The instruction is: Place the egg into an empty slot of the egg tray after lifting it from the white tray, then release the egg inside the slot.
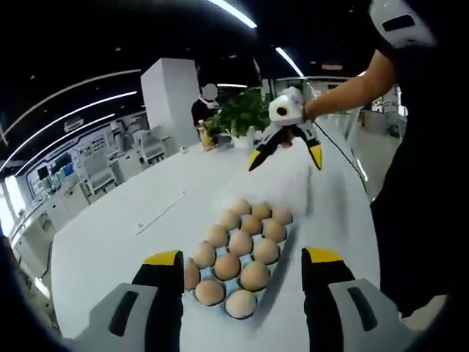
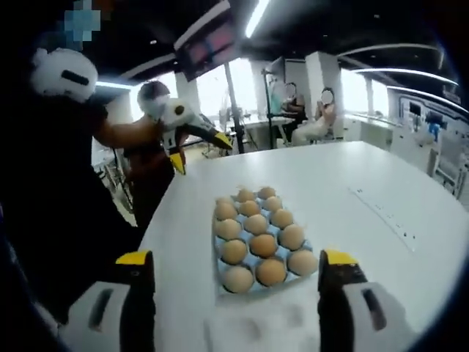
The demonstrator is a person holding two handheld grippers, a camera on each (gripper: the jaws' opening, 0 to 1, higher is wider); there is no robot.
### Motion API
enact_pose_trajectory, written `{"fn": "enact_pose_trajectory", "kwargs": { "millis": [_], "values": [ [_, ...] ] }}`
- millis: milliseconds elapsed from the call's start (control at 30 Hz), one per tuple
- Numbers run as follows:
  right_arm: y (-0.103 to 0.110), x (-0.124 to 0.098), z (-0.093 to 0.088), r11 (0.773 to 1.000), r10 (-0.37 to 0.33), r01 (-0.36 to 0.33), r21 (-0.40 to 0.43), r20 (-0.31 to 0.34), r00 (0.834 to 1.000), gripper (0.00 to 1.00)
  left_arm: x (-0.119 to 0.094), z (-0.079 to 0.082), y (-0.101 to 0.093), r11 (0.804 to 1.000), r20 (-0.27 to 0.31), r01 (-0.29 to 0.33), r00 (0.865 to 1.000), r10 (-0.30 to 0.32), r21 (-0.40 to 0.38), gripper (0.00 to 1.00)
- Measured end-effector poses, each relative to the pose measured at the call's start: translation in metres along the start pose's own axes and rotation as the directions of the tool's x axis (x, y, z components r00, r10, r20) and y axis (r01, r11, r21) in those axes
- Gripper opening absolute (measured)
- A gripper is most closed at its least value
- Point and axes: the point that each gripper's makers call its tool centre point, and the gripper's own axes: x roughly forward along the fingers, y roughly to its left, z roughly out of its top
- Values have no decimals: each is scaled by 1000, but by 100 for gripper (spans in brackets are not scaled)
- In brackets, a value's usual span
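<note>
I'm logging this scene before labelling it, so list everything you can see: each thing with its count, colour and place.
Brown eggs: about twelve, filling a tray, middle of the table.
Light blue egg tray: one, under the eggs.
White table: one, large, bearing the tray.
Green leafy plant: one, at the far table edge in the left gripper view.
Seated people: two, in the background of the right gripper view.
Left gripper: black with yellow tips, open, above the tray.
Right gripper: black with yellow tips, open, facing the tray.
</note>
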Motion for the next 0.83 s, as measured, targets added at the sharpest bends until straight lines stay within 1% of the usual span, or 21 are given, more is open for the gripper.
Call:
{"fn": "enact_pose_trajectory", "kwargs": {
  "millis": [100, 167, 233, 333, 367, 400, 467, 533, 600, 633, 700, 833],
  "values": [
    [17, -4, 4, 1000, -3, 3, -23, 13, 1000, 95, -5, 3, -16, 1000, 12, 16, 1000, -16, 15, 66],
    [25, -6, 9, 1000, -6, 7, -20, 39, 999, 95, -7, 3, -22, 1000, 15, 22, 1000, -22, 10, 66],
    [39, -8, 12, 1000, -10, 11, -28, 58, 998, 94, -13, 9, -33, 999, 51, 45, 998, -45, -13, 66],
    [56, -11, 16, 999, -17, 21, -48, 75, 997, 94, -19, 13, -42, 998, 69, 53, 996, -52, -14, 65],
    [63, -12, 20, 998, -24, 29, -58, 92, 995, 94, -21, 14, -46, 998, 77, 57, 995, -55, -14, 65],
    [67, -12, 23, 997, -29, 36, -66, 106, 994, 94, -23, 16, -52, 997, 91, 70, 994, -68, -17, 65],
    [76, -13, 25, 997, -32, 40, -72, 114, 993, 94, -26, 18, -59, 996, 107, 87, 991, -83, -26, 65],
    [87, -13, 26, 995, -39, 50, -89, 123, 992, 94, -29, 18, -67, 996, 106, 93, 990, -92, -9, 64],
    [93, -14, 25, 993, -49, 61, -98, 123, 991, 93, -32, 19, -71, 995, 107, 99, 989, -98, -8, 64],
    [98, -15, 25, 993, -53, 66, -100, 129, 990, 93, -34, 21, -74, 994, 122, 108, 987, -105, -17, 64],
    [104, -17, 24, 993, -60, 73, -96, 138, 989, 93, -36, 23, -75, 994, 129, 109, 986, -106, -16, 64],
    [108, -21, 20, 991, -80, 93, -92, 137, 987, 93, -39, 24, -80, 993, 132, 121, 984, -119, -9, 63]
  ]
}}
